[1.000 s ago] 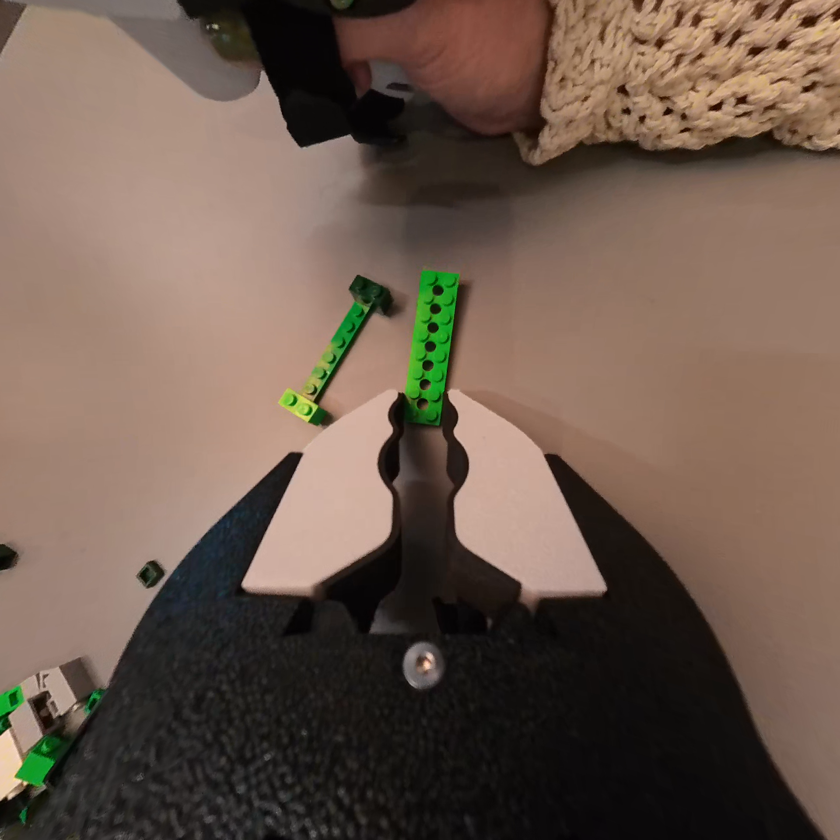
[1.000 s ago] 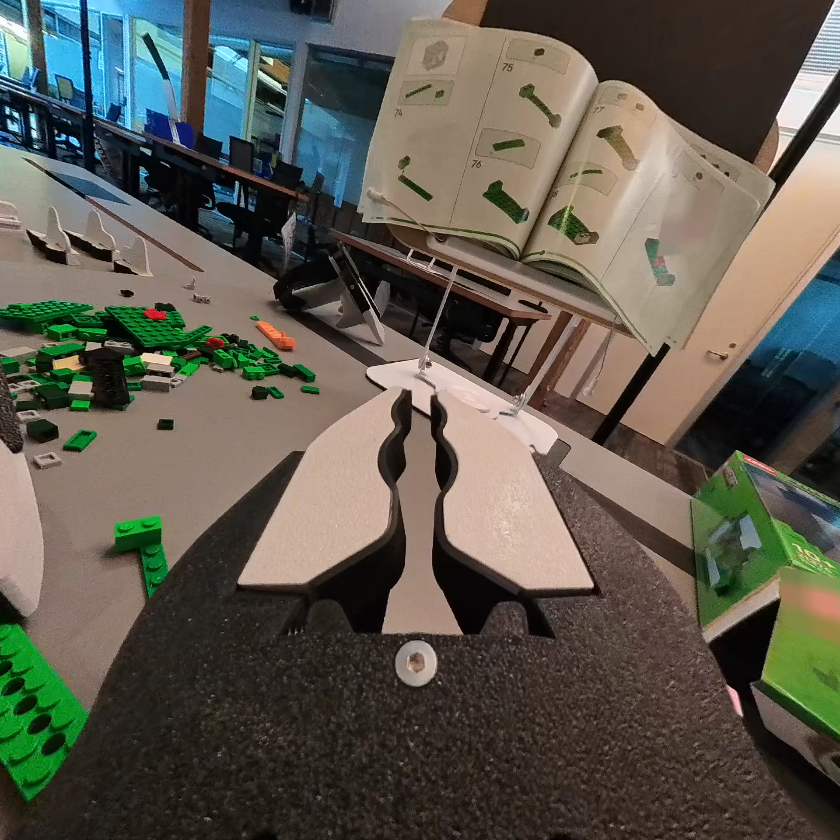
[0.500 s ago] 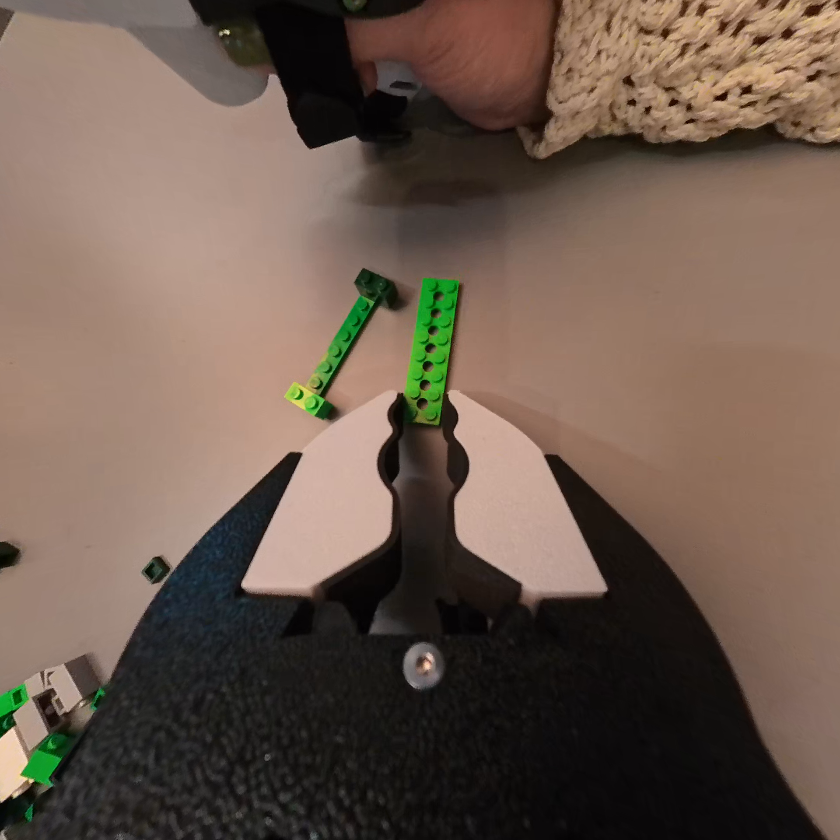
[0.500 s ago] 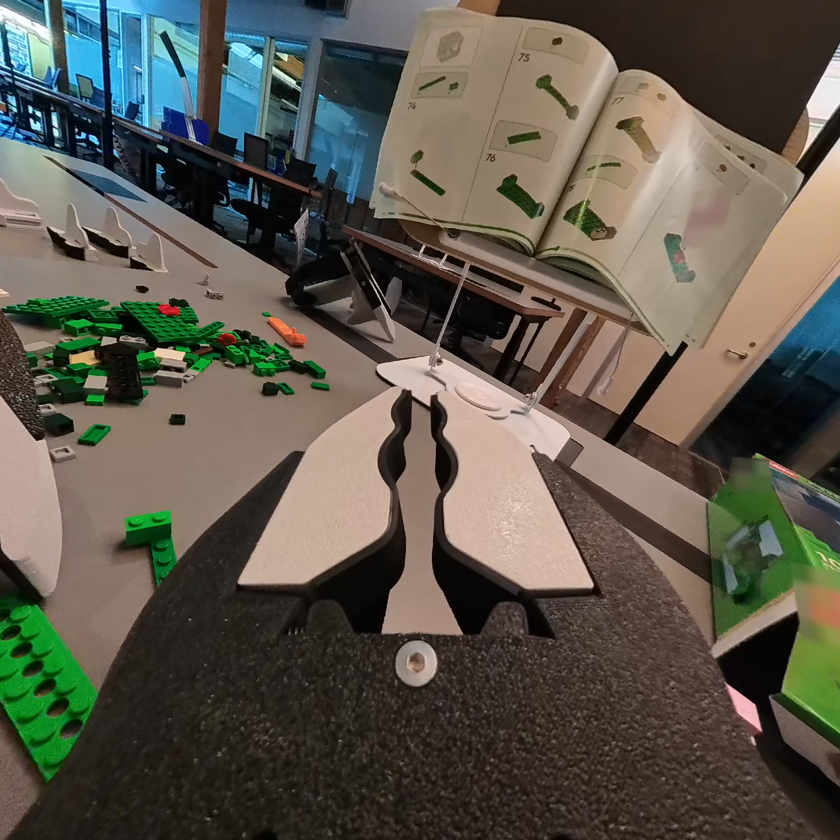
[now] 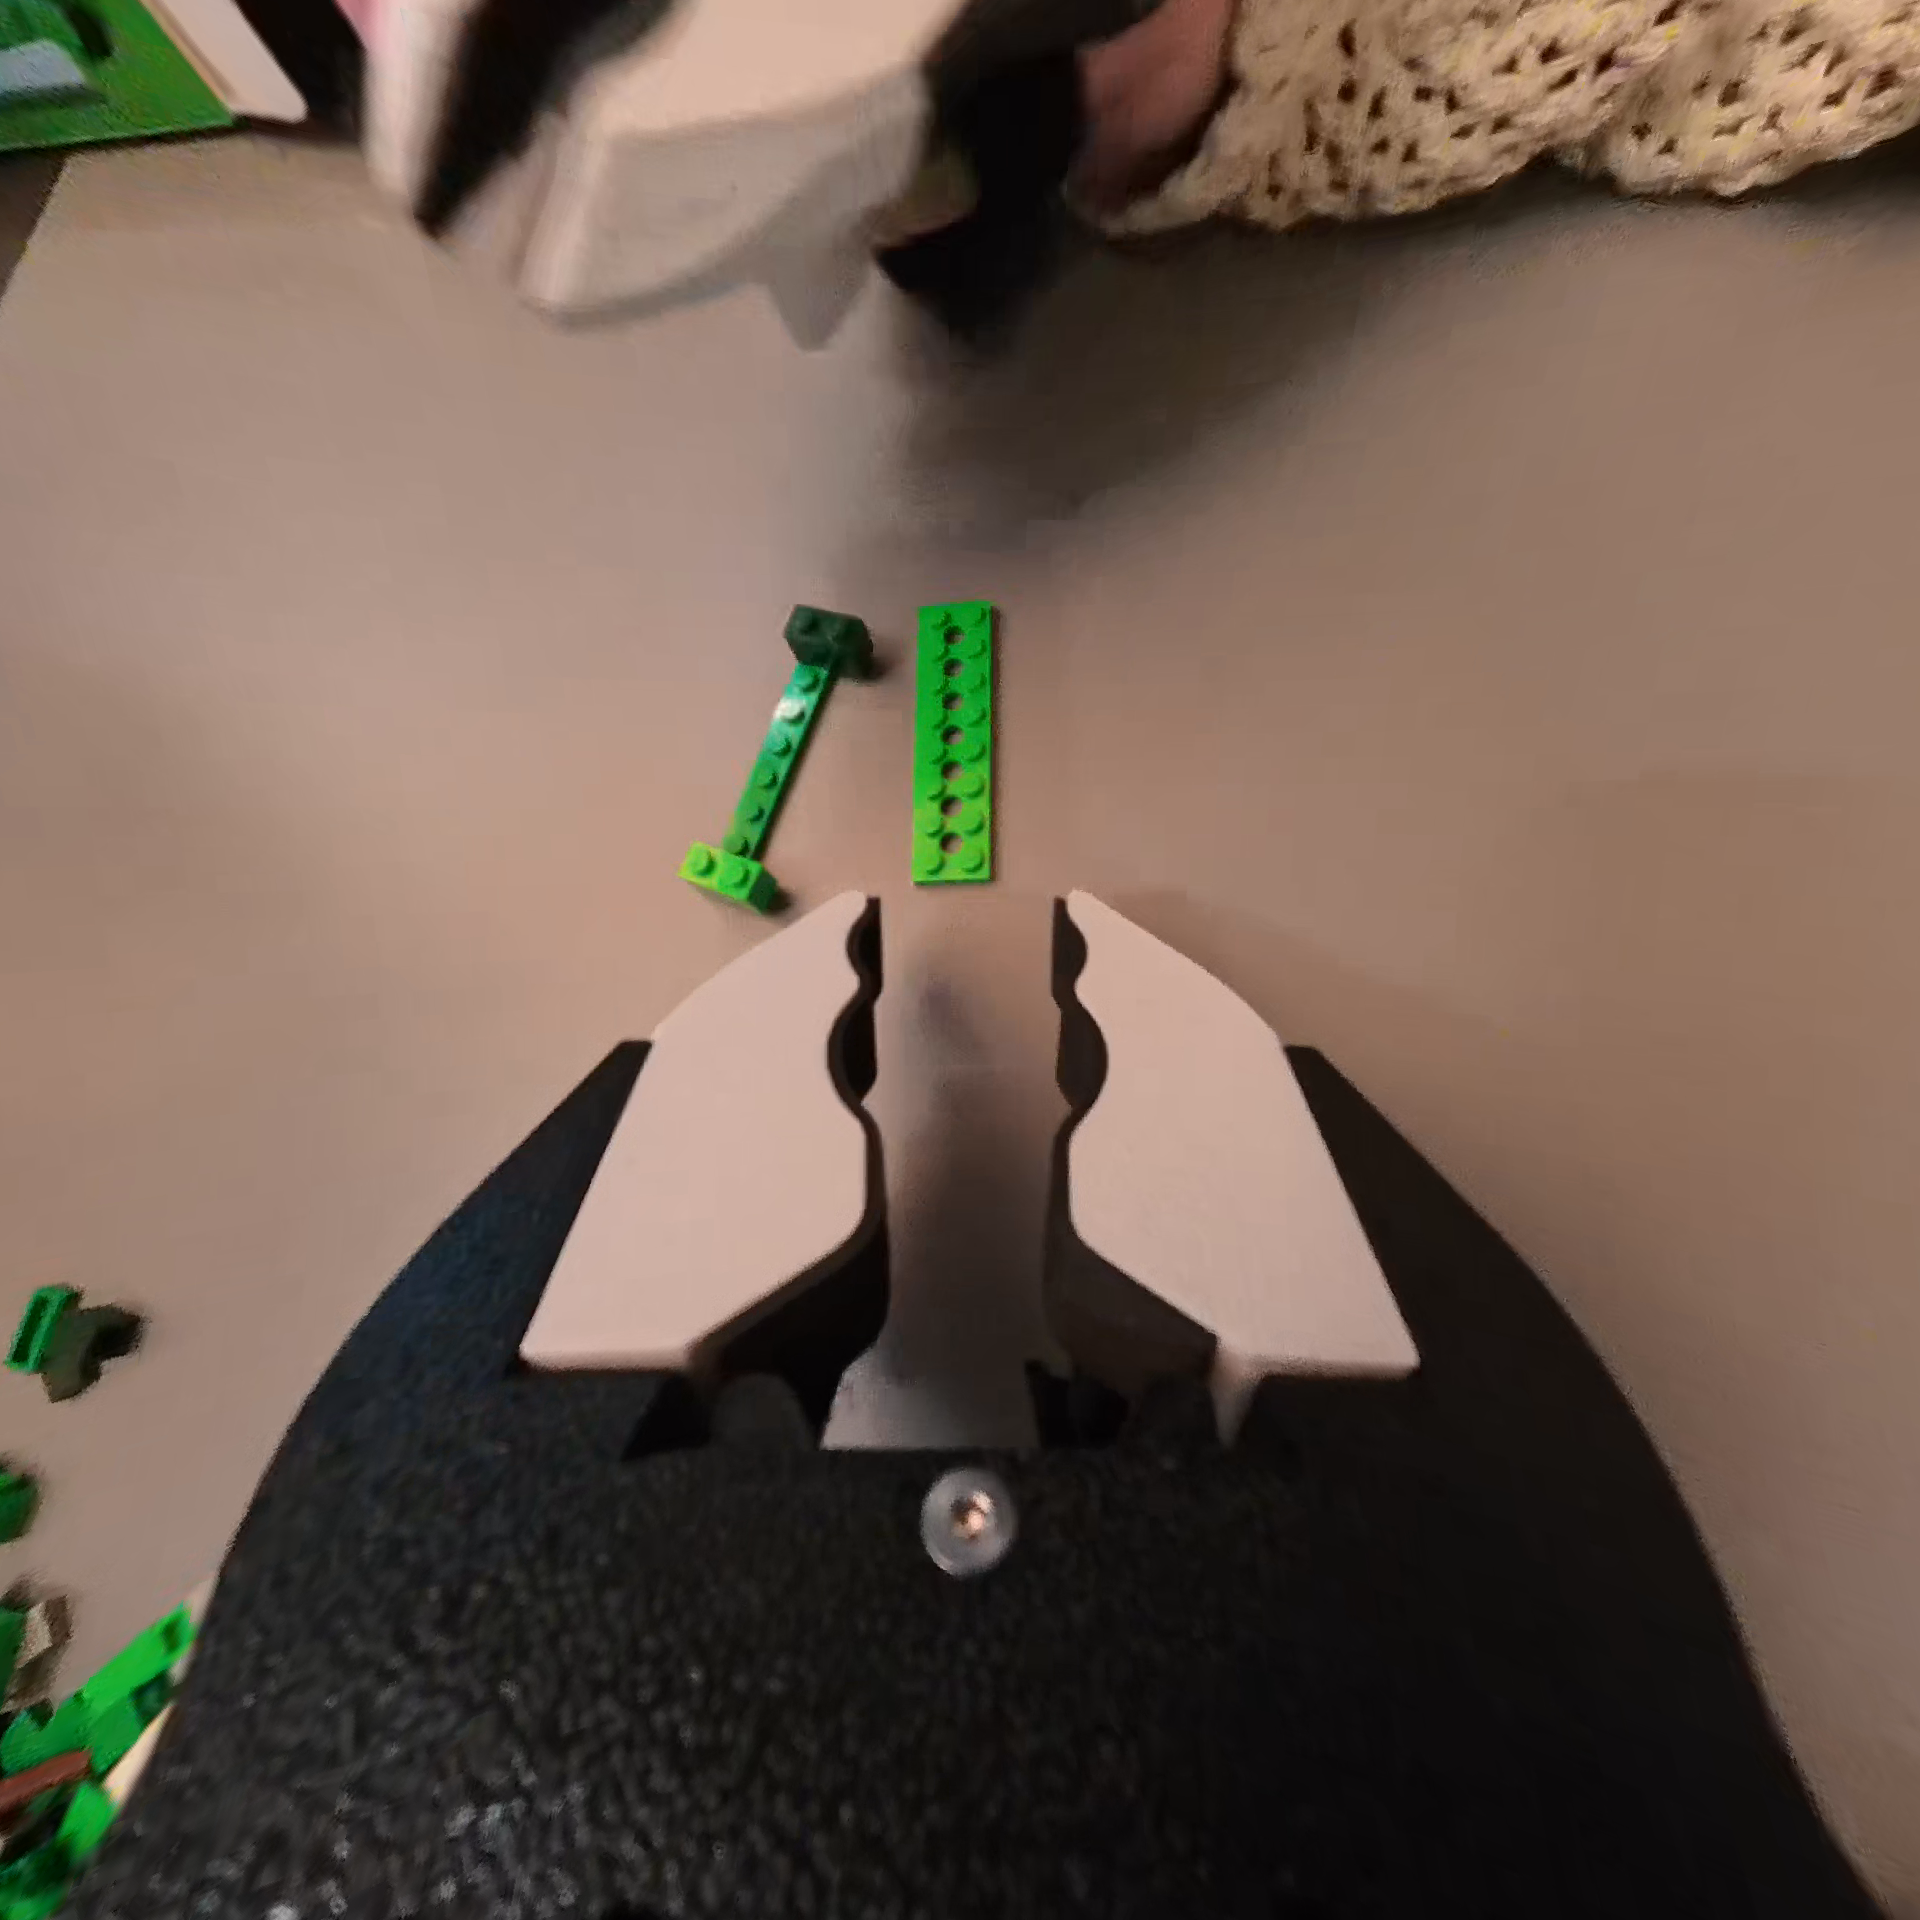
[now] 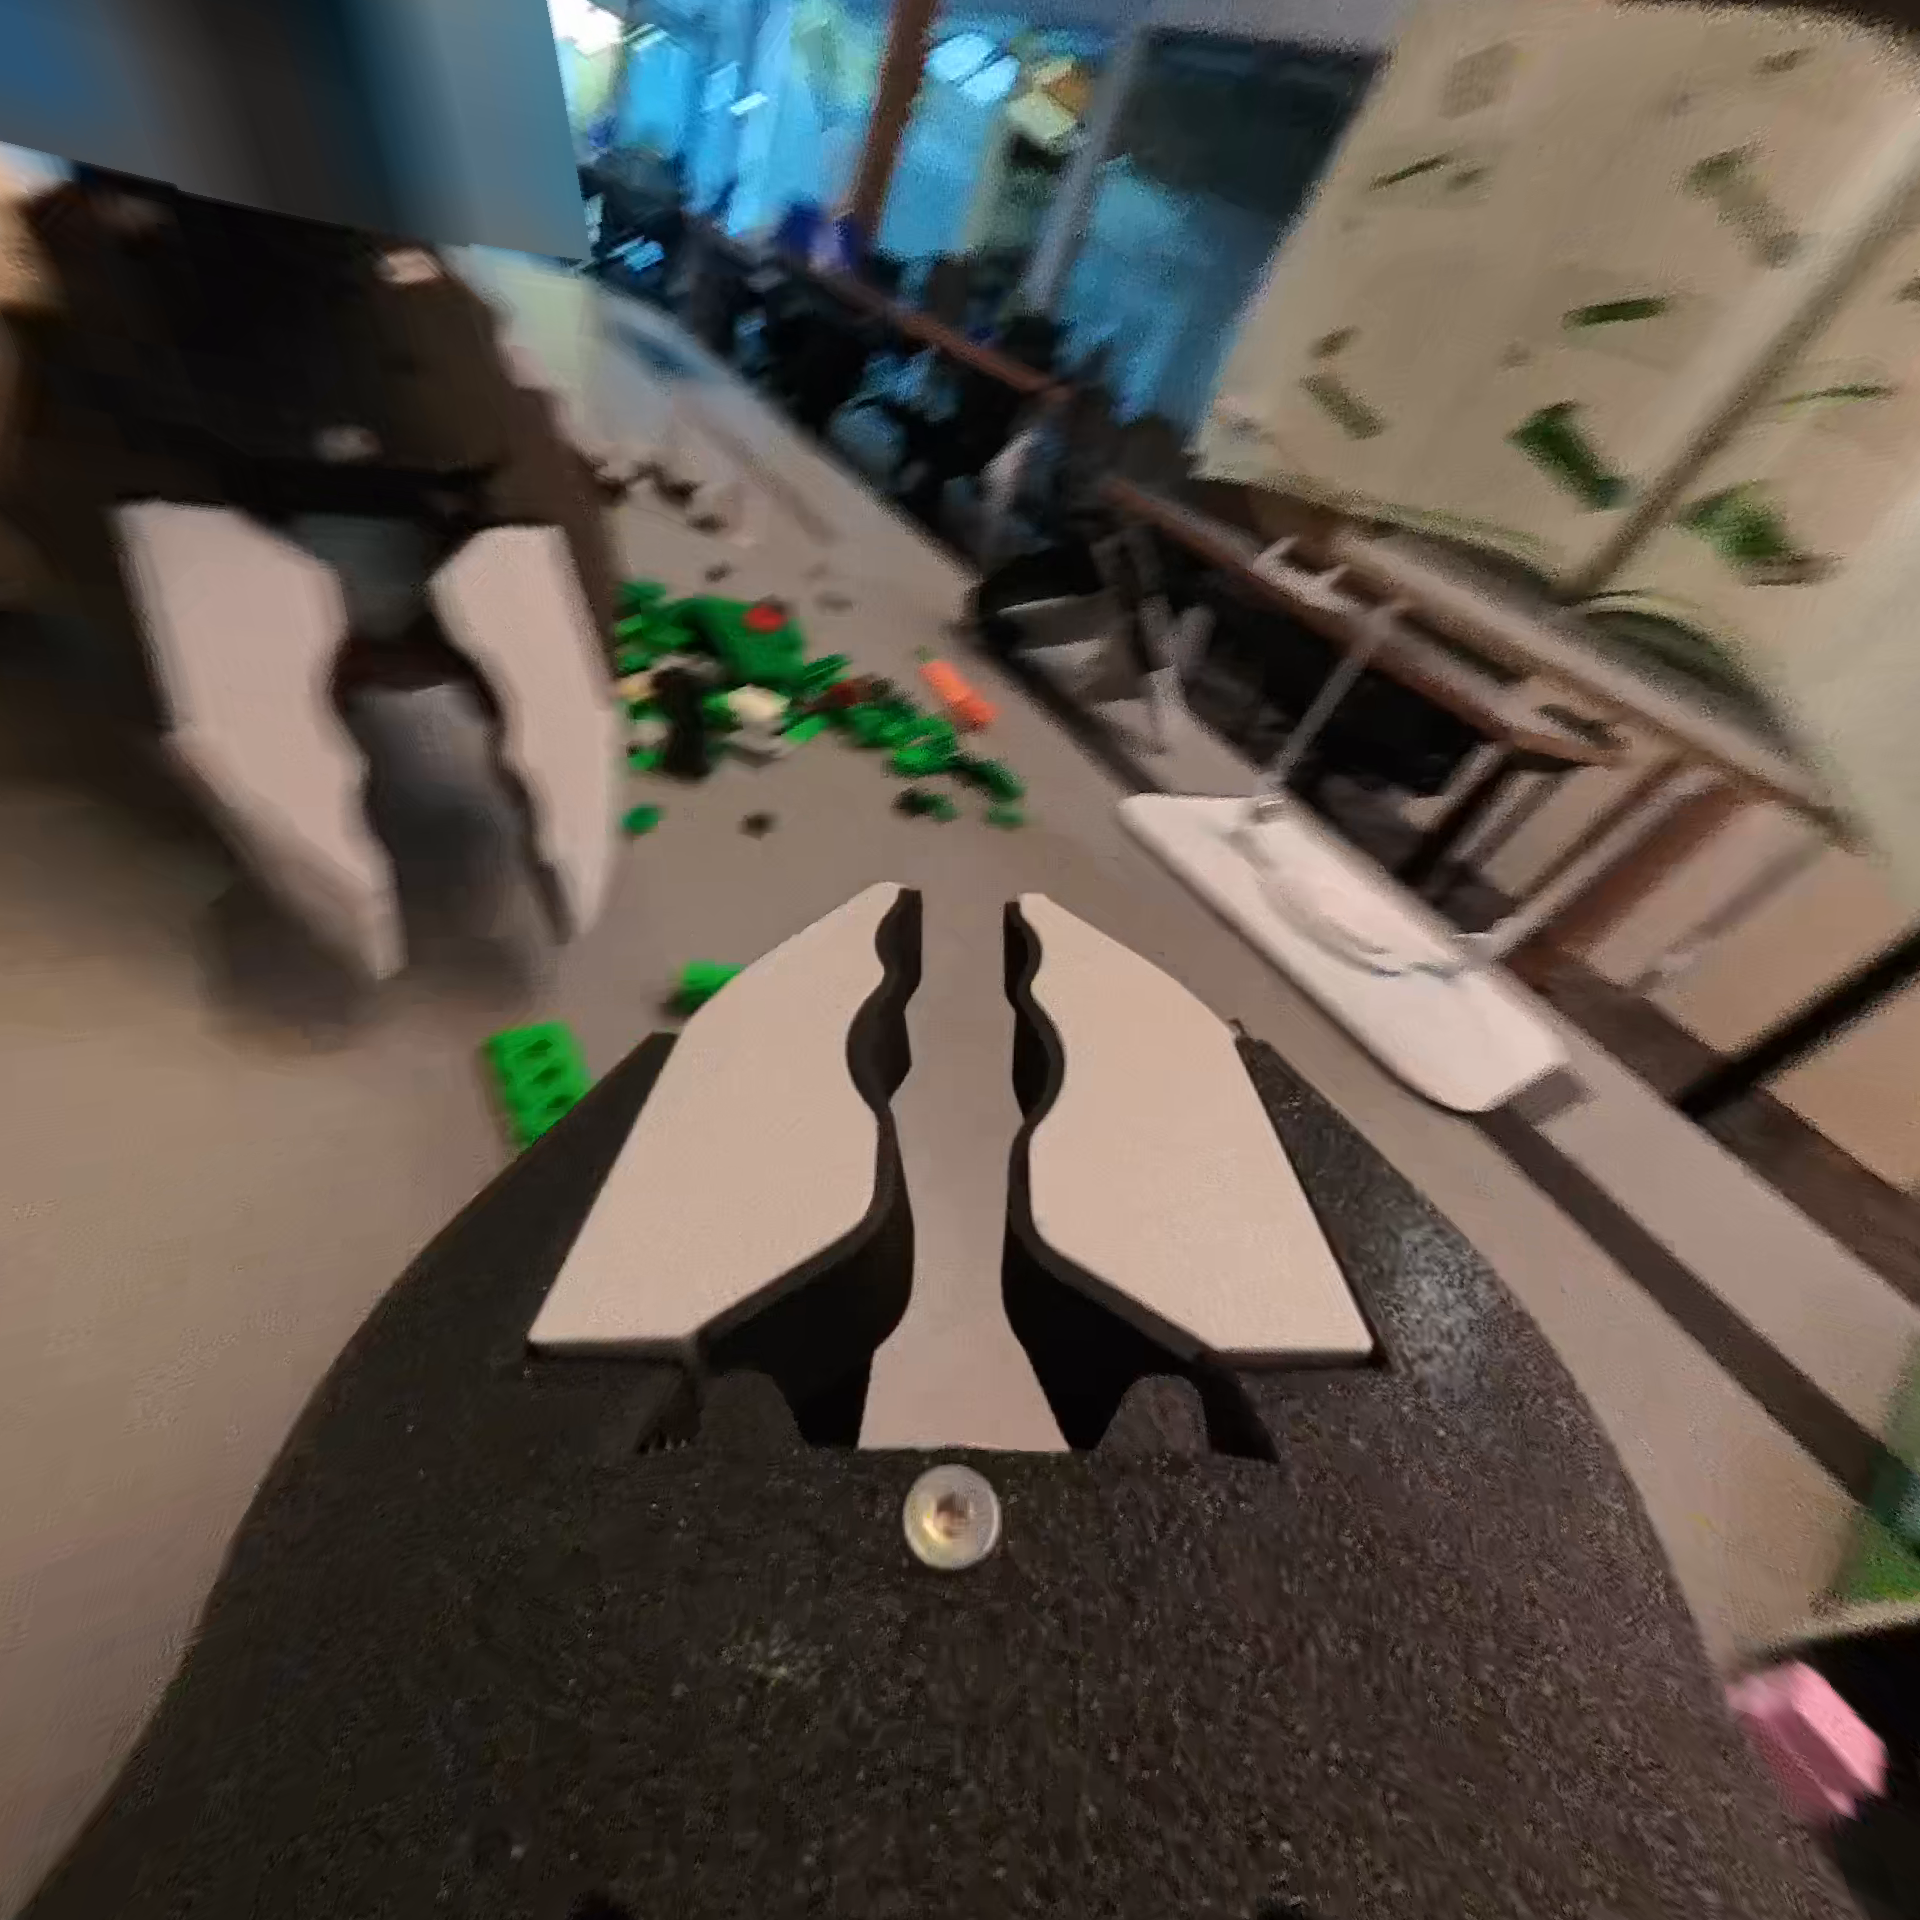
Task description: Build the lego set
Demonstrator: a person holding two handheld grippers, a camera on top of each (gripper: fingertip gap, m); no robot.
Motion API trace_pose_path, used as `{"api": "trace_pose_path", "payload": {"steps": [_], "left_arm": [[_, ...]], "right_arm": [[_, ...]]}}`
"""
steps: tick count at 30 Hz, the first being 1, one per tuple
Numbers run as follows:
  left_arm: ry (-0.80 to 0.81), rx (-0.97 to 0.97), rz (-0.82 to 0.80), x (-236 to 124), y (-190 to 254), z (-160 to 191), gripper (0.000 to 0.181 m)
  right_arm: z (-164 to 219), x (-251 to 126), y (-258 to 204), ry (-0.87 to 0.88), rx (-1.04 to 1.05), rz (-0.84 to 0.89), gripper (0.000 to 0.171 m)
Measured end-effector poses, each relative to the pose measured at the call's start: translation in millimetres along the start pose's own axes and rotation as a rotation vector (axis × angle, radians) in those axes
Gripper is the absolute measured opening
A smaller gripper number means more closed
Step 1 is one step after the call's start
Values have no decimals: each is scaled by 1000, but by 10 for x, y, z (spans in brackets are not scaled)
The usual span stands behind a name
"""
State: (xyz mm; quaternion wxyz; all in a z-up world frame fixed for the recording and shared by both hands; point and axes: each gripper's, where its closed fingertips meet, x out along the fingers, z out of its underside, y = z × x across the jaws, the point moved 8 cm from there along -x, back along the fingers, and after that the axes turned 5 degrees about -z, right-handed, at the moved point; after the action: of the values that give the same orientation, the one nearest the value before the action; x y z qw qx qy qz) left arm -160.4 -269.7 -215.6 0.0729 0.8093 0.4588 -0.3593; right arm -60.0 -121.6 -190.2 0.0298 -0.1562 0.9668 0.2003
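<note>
Lego pieces near the grippers number two: one bright green holed plate and one thin strip assembly, side by side on the tabletop. Left gripper fingers spread, empty, just short of the plate. Right gripper, blurred, seems slightly parted, empty.

Left wrist view: steep, close down onto table. Right: low, across it. Shared: green plate.
</note>
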Motion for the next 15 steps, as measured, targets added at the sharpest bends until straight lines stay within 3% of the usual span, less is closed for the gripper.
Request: {"api": "trace_pose_path", "payload": {"steps": [5, 11, 15], "left_arm": [[4, 14, -33, 72, -10, 22, 31], [-2, -1, -4, 59, -21, 58, 23], [-3, 6, 6, 61, -18, 69, 16]], "right_arm": [[46, -179, -328, -164, -52, -317, 20], [147, -148, -406, -329, -62, -457, 19], [154, -92, -462, -376, -109, -461, 15]]}}
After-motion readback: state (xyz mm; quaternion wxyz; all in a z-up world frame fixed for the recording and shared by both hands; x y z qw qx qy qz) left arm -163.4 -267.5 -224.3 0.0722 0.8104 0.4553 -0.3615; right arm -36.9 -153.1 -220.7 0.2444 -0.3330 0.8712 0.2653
